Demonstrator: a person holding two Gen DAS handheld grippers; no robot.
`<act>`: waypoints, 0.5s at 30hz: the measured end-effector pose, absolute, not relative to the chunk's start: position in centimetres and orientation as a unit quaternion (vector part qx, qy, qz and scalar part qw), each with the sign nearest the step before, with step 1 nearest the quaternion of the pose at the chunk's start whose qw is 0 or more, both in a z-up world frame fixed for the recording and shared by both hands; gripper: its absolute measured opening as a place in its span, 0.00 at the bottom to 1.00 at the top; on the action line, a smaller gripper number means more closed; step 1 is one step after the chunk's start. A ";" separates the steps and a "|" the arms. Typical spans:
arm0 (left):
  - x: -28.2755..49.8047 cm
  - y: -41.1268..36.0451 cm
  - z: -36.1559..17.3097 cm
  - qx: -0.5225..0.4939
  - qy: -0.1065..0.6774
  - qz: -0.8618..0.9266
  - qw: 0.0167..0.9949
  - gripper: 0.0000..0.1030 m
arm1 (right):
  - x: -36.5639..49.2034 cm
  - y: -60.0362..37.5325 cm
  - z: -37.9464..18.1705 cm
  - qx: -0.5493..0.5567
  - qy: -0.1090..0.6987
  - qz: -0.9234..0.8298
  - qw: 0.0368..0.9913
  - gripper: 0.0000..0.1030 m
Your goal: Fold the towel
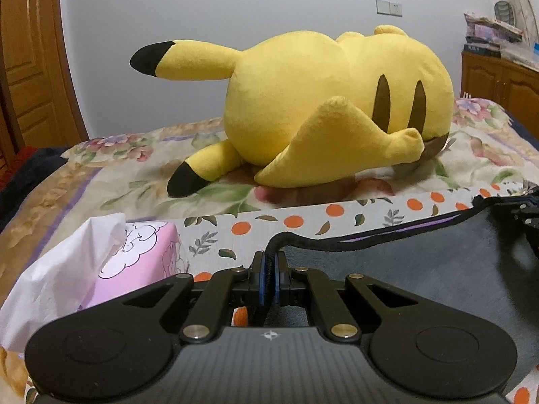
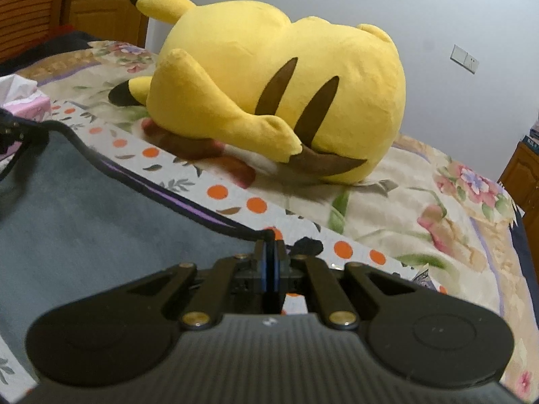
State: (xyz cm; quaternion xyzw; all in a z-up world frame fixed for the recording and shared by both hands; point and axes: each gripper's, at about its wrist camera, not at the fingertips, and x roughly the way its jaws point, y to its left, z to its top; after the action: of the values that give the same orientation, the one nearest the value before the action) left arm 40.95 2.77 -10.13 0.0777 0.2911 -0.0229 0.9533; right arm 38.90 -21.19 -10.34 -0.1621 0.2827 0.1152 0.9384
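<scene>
A dark grey towel (image 1: 421, 269) with a black and purple hem lies on a white cloth with orange dots (image 1: 303, 219). My left gripper (image 1: 268, 262) is shut on the towel's far left corner, with the hem pinched between the blue pads. My right gripper (image 2: 269, 252) is shut on the towel's (image 2: 84, 219) far right corner. The right gripper's black body also shows at the right edge of the left wrist view (image 1: 525, 208). The hem runs slack between the two corners, slightly raised off the cloth.
A big yellow plush toy (image 1: 320, 101) lies on the floral bedspread (image 1: 101, 168) just beyond the cloth. A pink tissue box (image 1: 134, 262) with tissue sticking out stands left of my left gripper. Wooden cabinets (image 1: 498, 80) stand at the right.
</scene>
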 end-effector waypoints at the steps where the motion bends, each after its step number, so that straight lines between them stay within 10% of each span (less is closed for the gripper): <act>1: 41.0 2.8 -10.2 0.078 0.292 -0.023 0.953 0.07 | 38.9 -21.2 -10.4 -0.161 0.283 0.115 0.938 0.04; 6: 41.0 2.6 -10.5 0.081 0.296 -0.023 0.951 0.20 | 38.9 -20.9 -10.6 -0.168 0.290 0.111 0.936 0.07; 10: 40.6 2.6 -10.4 0.080 0.295 -0.024 0.952 0.43 | 38.5 -21.0 -10.2 -0.165 0.287 0.111 0.937 0.50; 15: 39.6 2.3 -9.9 0.081 0.302 -0.033 0.949 0.60 | 37.4 -21.2 -9.3 -0.148 0.288 0.119 0.939 0.51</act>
State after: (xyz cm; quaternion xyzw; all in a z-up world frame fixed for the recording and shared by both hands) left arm 39.59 2.32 -9.93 0.0808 0.3017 -0.0328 0.9494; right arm 37.36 -21.19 -9.27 -0.1477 0.2878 0.1189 0.9387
